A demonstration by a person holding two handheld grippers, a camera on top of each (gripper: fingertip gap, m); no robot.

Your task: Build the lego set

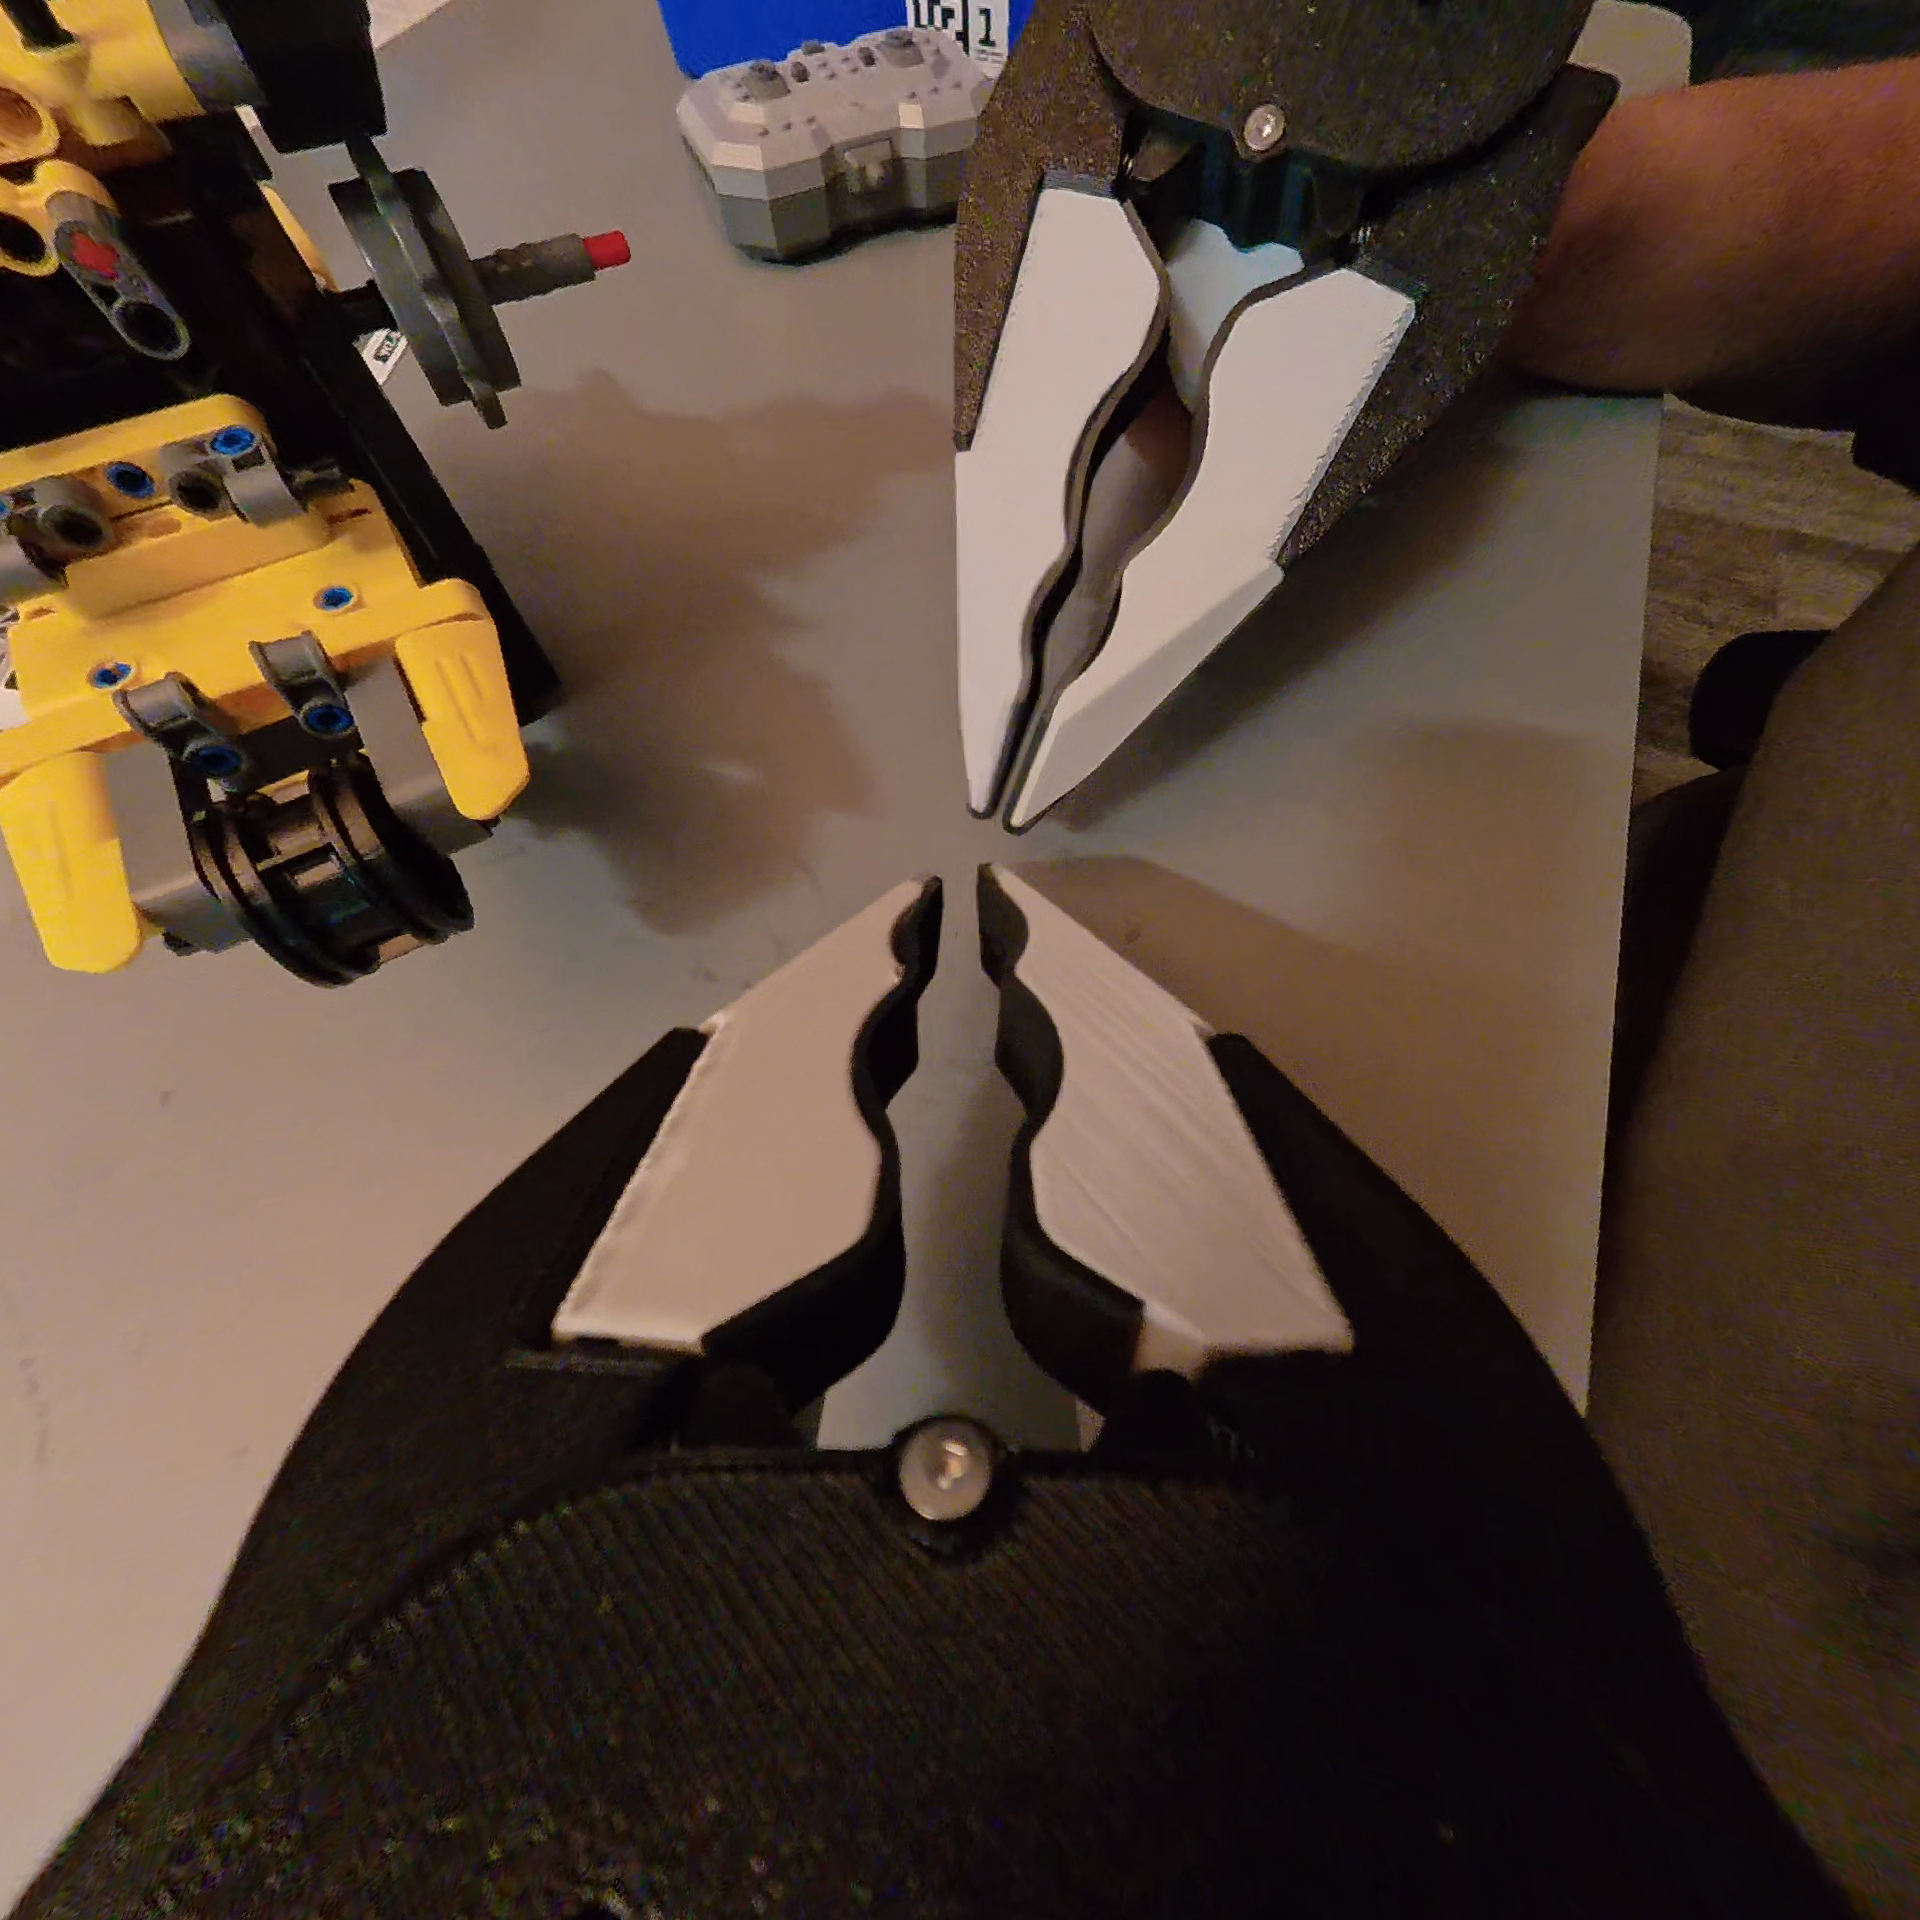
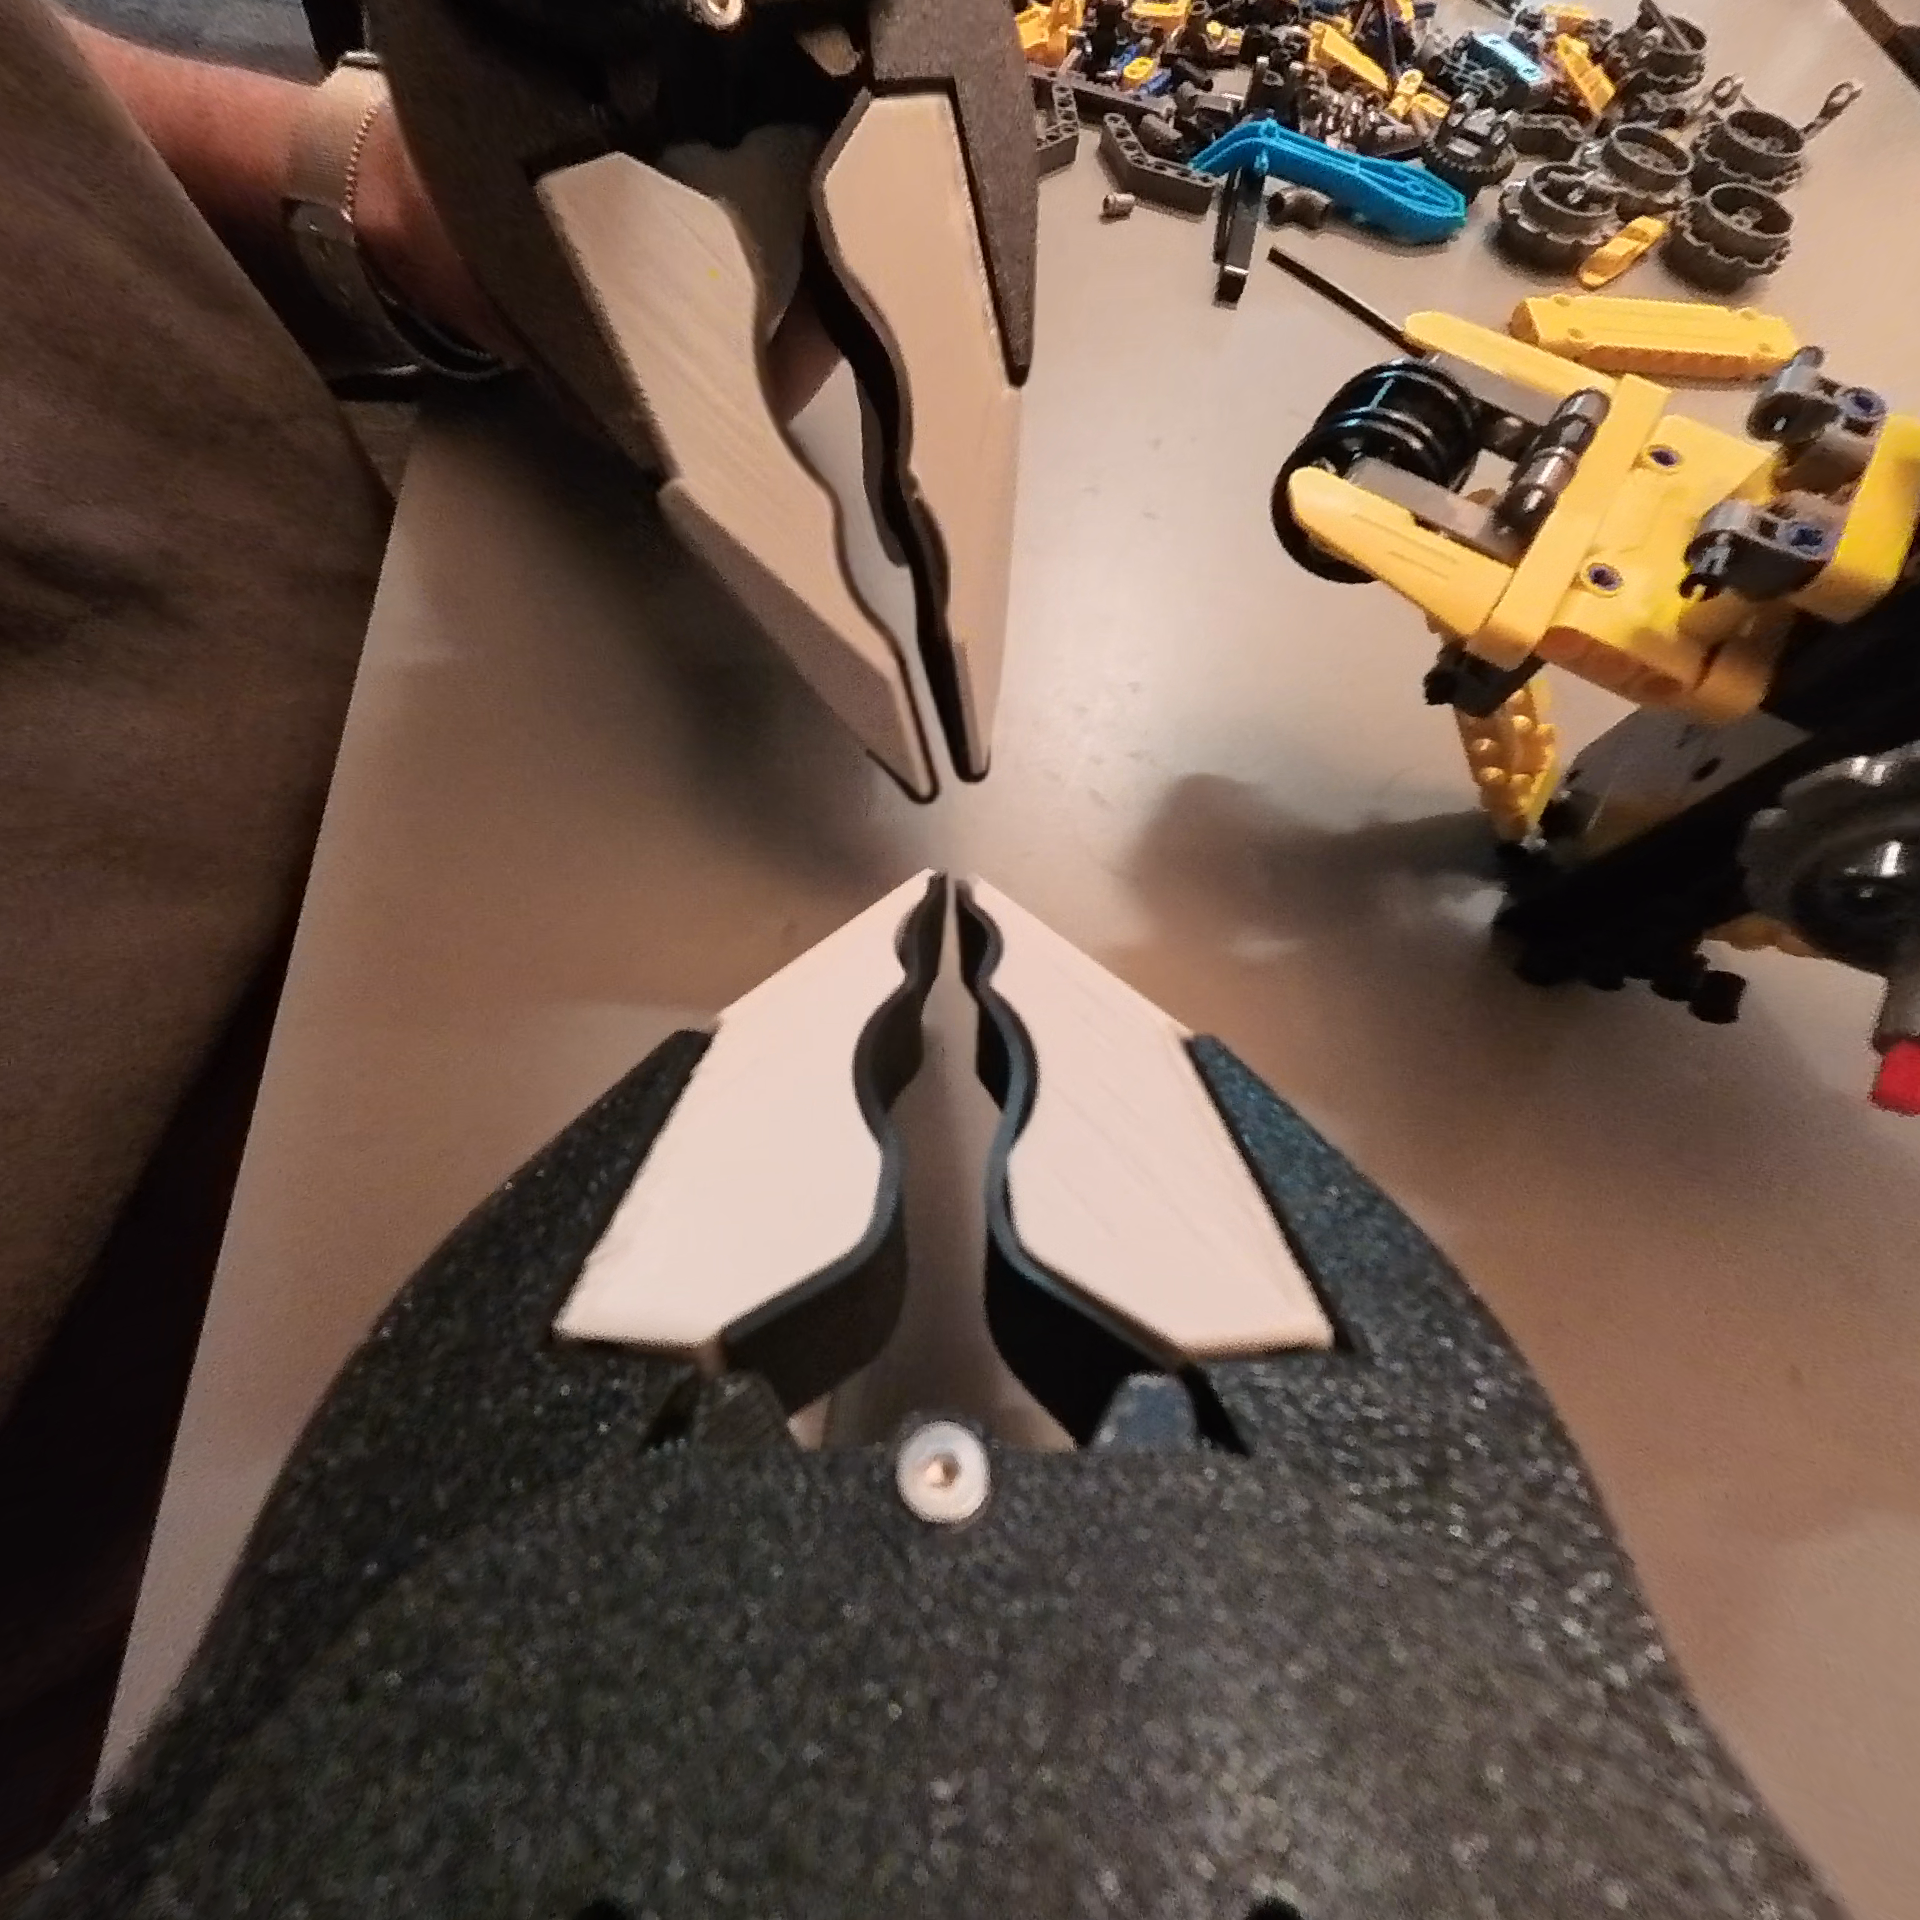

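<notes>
My left gripper and my right gripper point tip to tip just above a grey table, a small gap apart. Both are shut and hold nothing; the left one's tips stand a sliver apart. The right gripper also shows in the left wrist view, and the left one in the right wrist view. A yellow and black brick-built vehicle model stands to the left of my left gripper. It shows at the right in the right wrist view.
A grey brick-built control box and a blue box stand at the far side. A pile of loose yellow, black and blue parts and small wheels lies beyond the model. The table edge runs close by, with a person's arm there. Left and right tips are no more than a few centimetres apart.
</notes>
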